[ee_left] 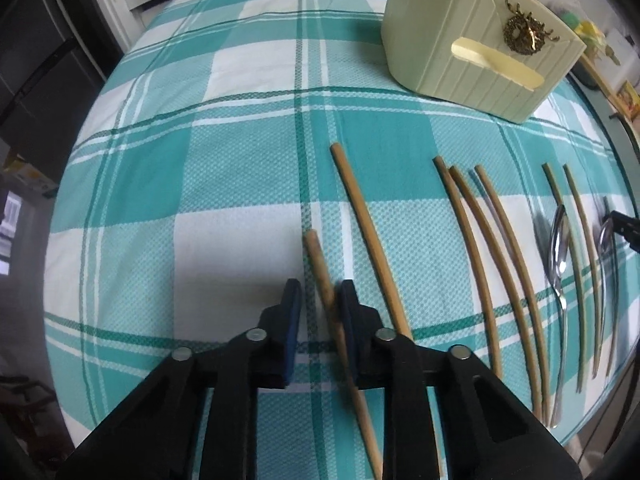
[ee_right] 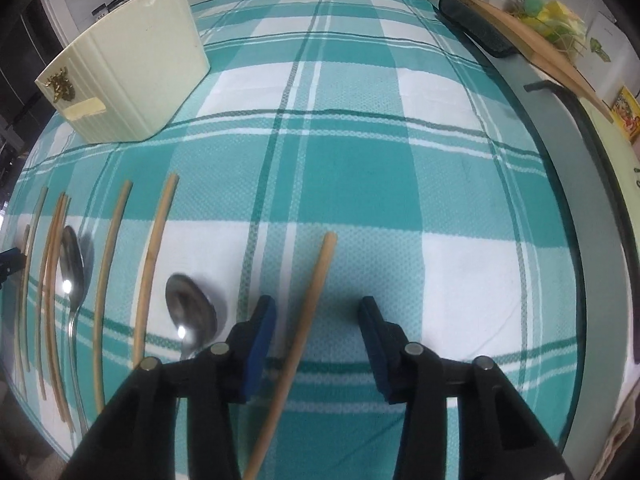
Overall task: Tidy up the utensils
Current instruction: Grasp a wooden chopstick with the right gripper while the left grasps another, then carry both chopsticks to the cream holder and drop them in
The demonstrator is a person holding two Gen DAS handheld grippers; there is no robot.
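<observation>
My left gripper (ee_left: 320, 300) points down at a wooden chopstick (ee_left: 316, 256) on the teal checked cloth. The stick lies between the narrow jaws against the right pad, with a gap to the left pad. A longer chopstick (ee_left: 364, 220) lies just to its right, then several thinner sticks and two metal spoons (ee_left: 558, 248). My right gripper (ee_right: 318, 312) stands open over another chopstick (ee_right: 320, 268), which runs between the fingers without pad contact. A spoon (ee_right: 190, 312) lies just left of it. The cream utensil holder (ee_left: 472, 48) (ee_right: 128, 72) stands upright at the back.
The cloth (ee_left: 240, 120) covers a round table whose glass rim (ee_right: 560, 208) shows on the right. A dark pad (ee_right: 472, 26) and a wooden board (ee_right: 540, 48) lie beyond that edge. Dark furniture stands to the left of the table.
</observation>
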